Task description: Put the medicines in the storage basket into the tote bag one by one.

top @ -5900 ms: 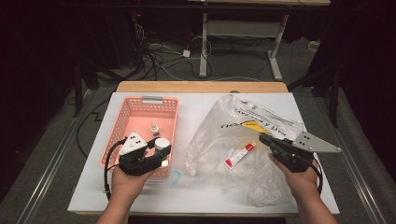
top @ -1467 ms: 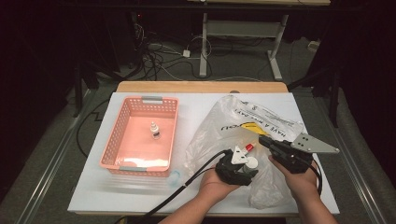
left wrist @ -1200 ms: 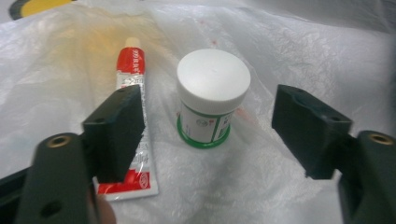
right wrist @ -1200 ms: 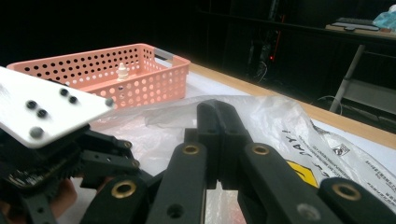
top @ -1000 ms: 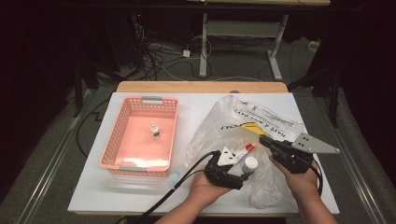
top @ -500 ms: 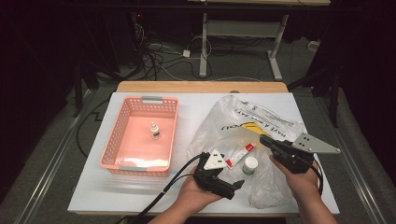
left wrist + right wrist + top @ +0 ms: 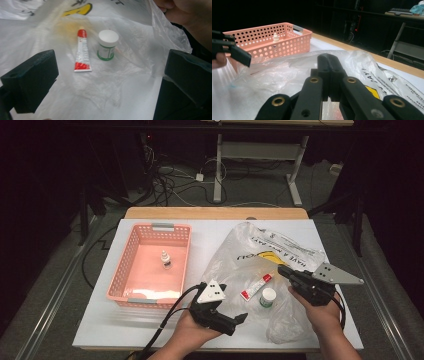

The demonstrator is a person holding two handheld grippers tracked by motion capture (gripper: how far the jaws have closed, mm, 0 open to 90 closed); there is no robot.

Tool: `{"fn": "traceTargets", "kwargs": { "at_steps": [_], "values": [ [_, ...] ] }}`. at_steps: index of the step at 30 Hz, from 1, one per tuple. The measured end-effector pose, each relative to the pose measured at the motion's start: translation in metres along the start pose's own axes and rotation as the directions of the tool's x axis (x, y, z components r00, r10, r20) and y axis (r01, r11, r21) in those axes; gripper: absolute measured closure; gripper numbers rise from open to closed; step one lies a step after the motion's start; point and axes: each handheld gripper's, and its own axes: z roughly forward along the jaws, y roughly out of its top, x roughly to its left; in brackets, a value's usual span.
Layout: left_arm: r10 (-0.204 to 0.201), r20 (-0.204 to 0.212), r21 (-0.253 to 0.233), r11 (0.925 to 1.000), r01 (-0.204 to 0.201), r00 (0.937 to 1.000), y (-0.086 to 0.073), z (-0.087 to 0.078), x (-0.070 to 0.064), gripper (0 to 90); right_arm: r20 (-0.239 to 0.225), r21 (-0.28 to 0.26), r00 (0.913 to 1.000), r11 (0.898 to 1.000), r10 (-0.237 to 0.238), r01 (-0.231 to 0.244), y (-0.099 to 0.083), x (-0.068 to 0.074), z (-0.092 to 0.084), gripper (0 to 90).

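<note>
A clear plastic bag (image 7: 260,255) with yellow print lies at the table's right. In its open mouth a small white jar with a green label (image 7: 268,296) (image 7: 107,45) stands beside a red-and-white tube (image 7: 256,286) (image 7: 82,51). My left gripper (image 7: 235,321) (image 7: 110,82) is just left of the bag, near the front edge. It is open; its jaws have just been opening and nothing is between them. My right gripper (image 7: 283,270) (image 7: 328,72) is shut on the bag's upper film and holds it raised.
A pink perforated basket (image 7: 150,227) (image 7: 287,37) stands at the left with a small dropper bottle (image 7: 164,260) (image 7: 276,37) upright inside. A white sheet (image 7: 125,320) covers the table. Cables and a desk frame are on the floor beyond the far edge.
My left gripper carried the jar from the basket side into the bag, let it go and drew back to the left toward the front edge. The jar stays standing by the tube. The right gripper kept still.
</note>
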Motion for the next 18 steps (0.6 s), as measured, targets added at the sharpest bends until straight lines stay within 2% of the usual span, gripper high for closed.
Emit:
{"fn": "traceTargets", "kwargs": {
  "at_steps": [8, 13, 18],
  "values": [
    [-0.04, -0.081, -0.025, 0.999, 0.038, 0.9959, -0.006, -0.029, 0.022, 0.0, -0.002, 0.0, 1.0, 1.0, 0.002, -0.002, 0.0, 0.0, 0.0, 90.0],
    [-0.062, -0.15, -0.041, 0.9976, 0.057, 0.9867, -0.012, -0.046, 0.038, 0.0, 0.0, -0.002, 1.0, 1.0, -0.004, 0.004, 0.0, 0.0, 0.0, 90.0],
    [-0.09, -0.219, -0.056, 0.9952, 0.08, 0.9716, -0.017, -0.062, 0.054, 0.0, 0.003, -0.004, 1.0, 1.0, -0.001, 0.001, 0.0, -0.001, -0.001, 90.0]
  ]
}}
